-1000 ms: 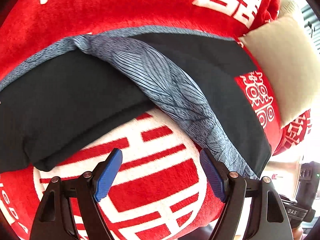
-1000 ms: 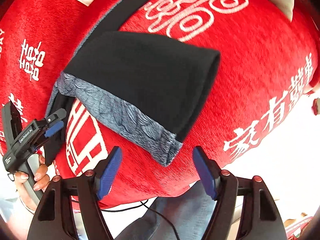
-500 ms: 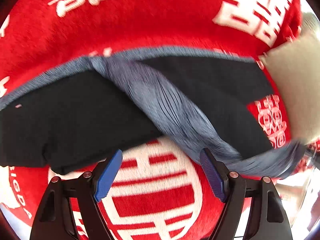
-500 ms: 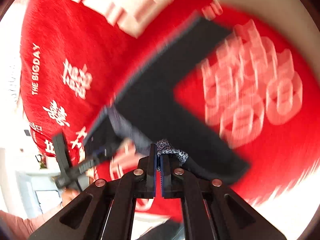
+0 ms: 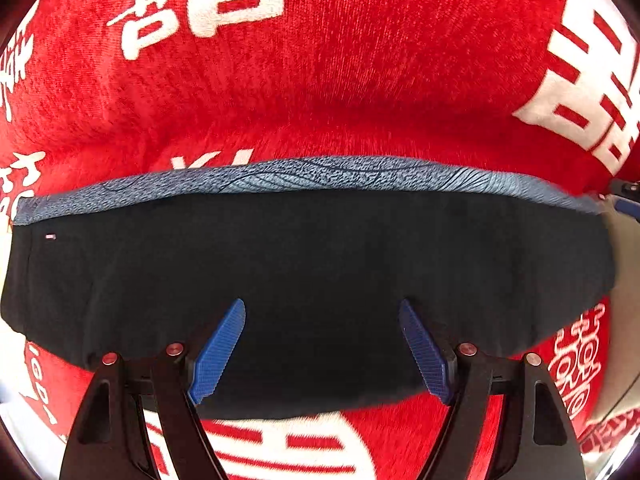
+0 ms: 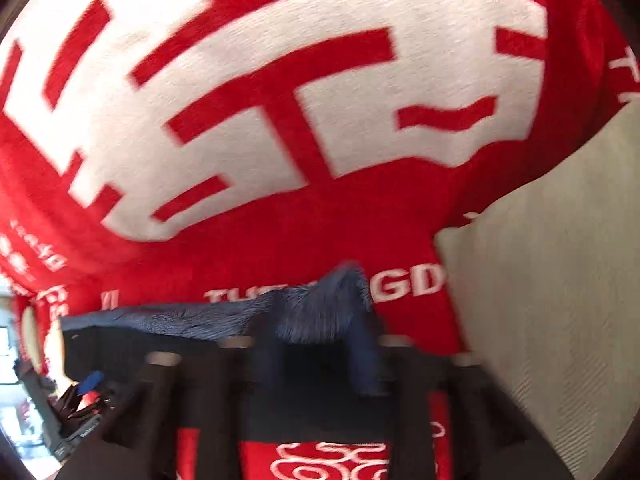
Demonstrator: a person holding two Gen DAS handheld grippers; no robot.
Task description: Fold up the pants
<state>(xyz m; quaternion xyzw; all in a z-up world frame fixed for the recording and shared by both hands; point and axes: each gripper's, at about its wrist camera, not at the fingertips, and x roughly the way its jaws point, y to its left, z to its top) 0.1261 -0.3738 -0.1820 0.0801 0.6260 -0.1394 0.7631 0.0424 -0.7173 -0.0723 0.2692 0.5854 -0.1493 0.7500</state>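
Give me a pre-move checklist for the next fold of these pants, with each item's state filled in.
1. Pants lie flat on the red blanket: ok.
2. Patterned band straight along the far edge: ok.
3. Left tool open, nothing in it: ok.
4. Right tool let go of the cloth: cannot tell; its jaws have just been opening, view blurred.
5. Beige cushion off the pants: cannot tell.

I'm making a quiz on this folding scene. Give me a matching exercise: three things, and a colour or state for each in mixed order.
Things:
1. pants
2. blanket
3. left gripper

Colour or state:
A. red with white characters
B. open, above black fabric, nothing between the pads
C. black with a blue-grey patterned band along the far edge

Pairs: 1-C, 2-A, 3-B
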